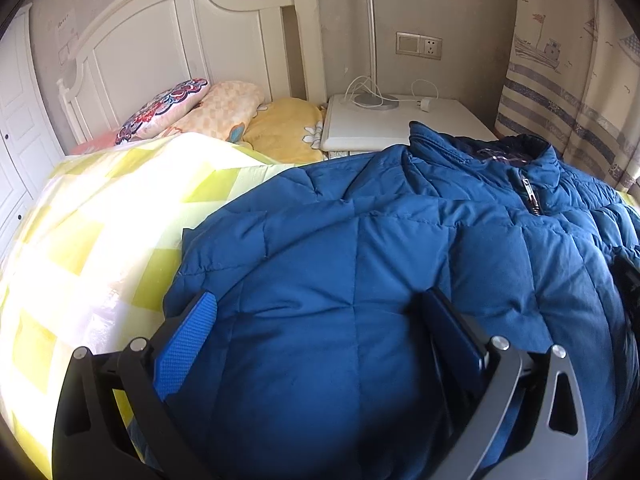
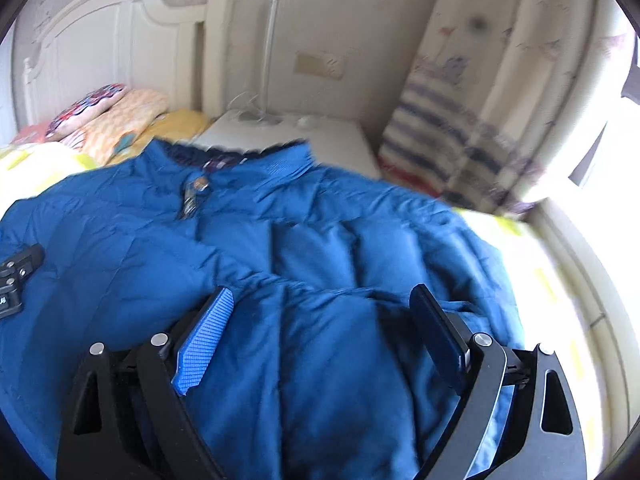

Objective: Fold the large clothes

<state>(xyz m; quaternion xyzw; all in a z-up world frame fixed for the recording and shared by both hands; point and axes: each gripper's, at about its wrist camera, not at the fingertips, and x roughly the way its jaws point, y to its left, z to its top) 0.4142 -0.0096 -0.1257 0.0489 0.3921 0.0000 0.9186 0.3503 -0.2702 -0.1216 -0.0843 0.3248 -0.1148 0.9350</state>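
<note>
A large blue quilted jacket (image 1: 360,248) lies spread on the bed, collar and zipper toward the headboard; it also shows in the right wrist view (image 2: 320,248). My left gripper (image 1: 320,308) is open, its blue-padded fingers hovering just over the jacket's left part near its edge. My right gripper (image 2: 322,304) is open above the jacket's right part, over a folded-in sleeve. The other gripper's black body (image 2: 16,276) shows at the left edge of the right wrist view. The right wrist view is motion-blurred.
The bed has a yellow-and-white checked cover (image 1: 100,240). Pillows (image 1: 224,112) lie by the white headboard (image 1: 192,40). A white nightstand (image 1: 400,124) with a lamp and charger stands beside the bed. A striped curtain (image 2: 480,140) hangs at the right.
</note>
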